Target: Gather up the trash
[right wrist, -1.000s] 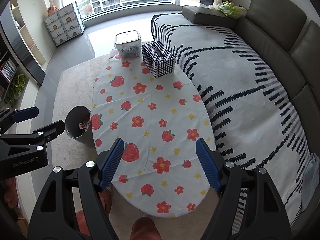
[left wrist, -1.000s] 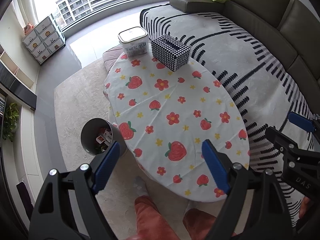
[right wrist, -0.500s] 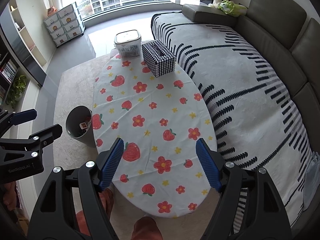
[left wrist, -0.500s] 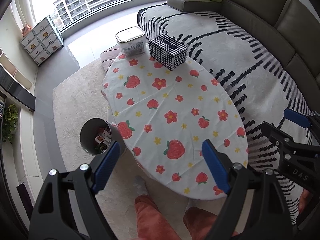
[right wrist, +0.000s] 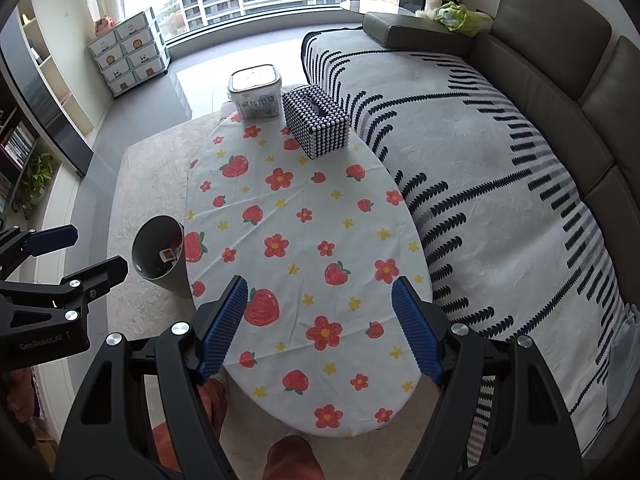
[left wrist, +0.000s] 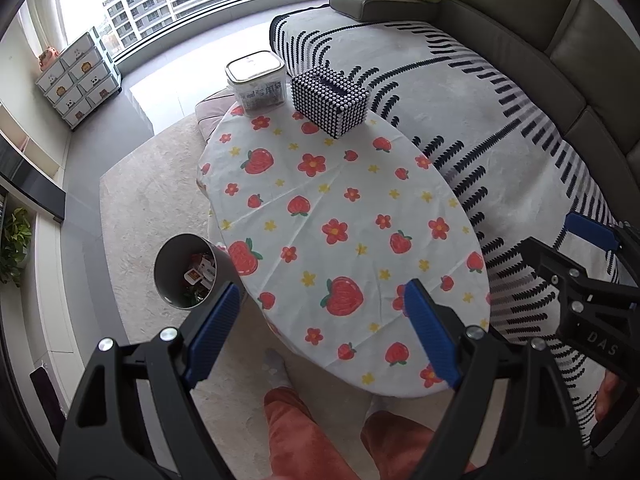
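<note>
Trash sits inside the bin (left wrist: 188, 270) beside the bare tabletop (left wrist: 340, 216); left gripper (left wrist: 320, 332) and right gripper (right wrist: 320, 324) jaws wide, empty.

Both wrist views look down from above the near end, sharing the oval table (left wrist: 348, 216) and bin (right wrist: 154, 252).
</note>
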{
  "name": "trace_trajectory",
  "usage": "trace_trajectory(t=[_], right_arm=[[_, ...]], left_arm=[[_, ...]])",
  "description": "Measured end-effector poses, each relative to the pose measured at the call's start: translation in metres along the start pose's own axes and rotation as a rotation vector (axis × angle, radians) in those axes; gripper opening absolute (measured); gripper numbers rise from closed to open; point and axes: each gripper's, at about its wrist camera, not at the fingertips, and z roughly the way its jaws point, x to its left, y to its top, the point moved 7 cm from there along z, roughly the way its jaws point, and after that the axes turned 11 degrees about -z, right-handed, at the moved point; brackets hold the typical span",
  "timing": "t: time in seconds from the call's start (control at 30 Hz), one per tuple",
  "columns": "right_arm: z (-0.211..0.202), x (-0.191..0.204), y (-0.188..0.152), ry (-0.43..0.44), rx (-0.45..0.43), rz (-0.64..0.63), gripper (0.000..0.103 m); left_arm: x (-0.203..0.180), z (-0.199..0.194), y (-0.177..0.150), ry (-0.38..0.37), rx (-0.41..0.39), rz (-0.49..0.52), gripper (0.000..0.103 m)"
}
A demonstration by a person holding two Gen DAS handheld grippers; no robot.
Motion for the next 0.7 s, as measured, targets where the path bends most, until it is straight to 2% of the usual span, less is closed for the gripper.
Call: trace_trajectory(t=[0.7], right_arm=[[-0.0053, -0.0013, 0.0003, 0.009, -0.011, -0.007, 0.072]], left_arm=[[-0.0059, -0.001, -0.0016, -0.013, 0.001, 0.004, 0.084]])
